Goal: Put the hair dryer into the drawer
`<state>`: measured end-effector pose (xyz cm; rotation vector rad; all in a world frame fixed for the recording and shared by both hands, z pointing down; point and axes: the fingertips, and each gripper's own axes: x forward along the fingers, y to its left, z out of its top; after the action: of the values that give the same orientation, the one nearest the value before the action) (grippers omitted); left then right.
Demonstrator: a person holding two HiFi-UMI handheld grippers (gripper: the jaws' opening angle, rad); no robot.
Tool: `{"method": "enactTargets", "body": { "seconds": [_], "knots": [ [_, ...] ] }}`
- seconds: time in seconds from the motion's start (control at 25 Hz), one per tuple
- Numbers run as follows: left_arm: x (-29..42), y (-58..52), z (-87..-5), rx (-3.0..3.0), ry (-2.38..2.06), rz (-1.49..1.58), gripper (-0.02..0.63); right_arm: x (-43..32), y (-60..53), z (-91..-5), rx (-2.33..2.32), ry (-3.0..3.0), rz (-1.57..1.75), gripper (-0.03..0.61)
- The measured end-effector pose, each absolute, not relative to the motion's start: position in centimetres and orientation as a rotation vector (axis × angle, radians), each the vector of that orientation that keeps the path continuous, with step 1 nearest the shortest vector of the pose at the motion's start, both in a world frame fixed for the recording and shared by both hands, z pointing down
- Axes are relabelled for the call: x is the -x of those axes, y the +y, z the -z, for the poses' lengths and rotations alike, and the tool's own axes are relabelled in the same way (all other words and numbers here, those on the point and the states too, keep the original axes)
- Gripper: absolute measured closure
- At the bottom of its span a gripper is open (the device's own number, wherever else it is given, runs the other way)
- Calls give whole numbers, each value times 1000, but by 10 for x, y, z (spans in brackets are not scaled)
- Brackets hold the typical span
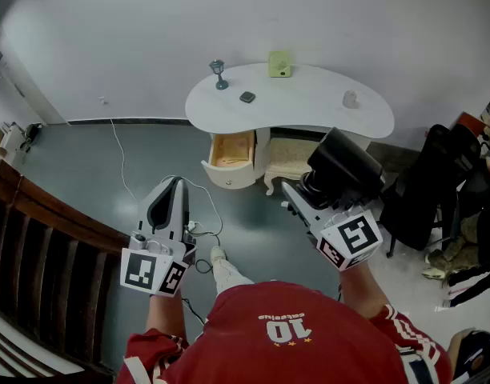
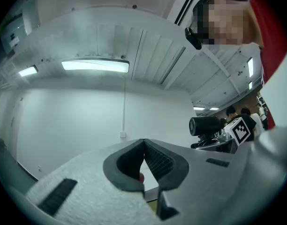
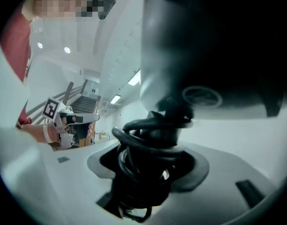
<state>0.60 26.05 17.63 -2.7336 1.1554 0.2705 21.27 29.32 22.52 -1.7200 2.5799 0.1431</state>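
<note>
My right gripper (image 1: pixel 306 189) is shut on the handle of a black hair dryer (image 1: pixel 345 165), held in the air in front of me. In the right gripper view the dryer's body (image 3: pixel 204 46) fills the top, and its handle, wound with black cord (image 3: pixel 148 158), sits between the jaws. My left gripper (image 1: pixel 178 182) hangs at the left, shut and empty; its tips meet in the left gripper view (image 2: pixel 143 143). Ahead stands a white curved table (image 1: pixel 309 106) with a wooden drawer (image 1: pixel 230 150) pulled open at its front left; the drawer looks empty.
On the table stand a small lamp (image 1: pixel 219 74), a green box (image 1: pixel 279 64), a dark small thing (image 1: pixel 247 97) and a pale cup (image 1: pixel 350 98). A white stool (image 1: pixel 289 162) sits under it. A dark wooden railing (image 1: pixel 37 246) runs at the left. Black bags (image 1: pixel 437 182) are at the right. A cable (image 1: pixel 121 158) lies on the floor.
</note>
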Motion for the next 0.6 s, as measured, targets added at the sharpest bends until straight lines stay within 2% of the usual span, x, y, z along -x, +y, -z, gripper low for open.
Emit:
{"method": "enactTargets", "body": {
  "seconds": [0.6],
  "knots": [
    [-4,234,-185,2766,1146,-267,615,-208,267,-237,1744,2592,-98,307]
  ]
}}
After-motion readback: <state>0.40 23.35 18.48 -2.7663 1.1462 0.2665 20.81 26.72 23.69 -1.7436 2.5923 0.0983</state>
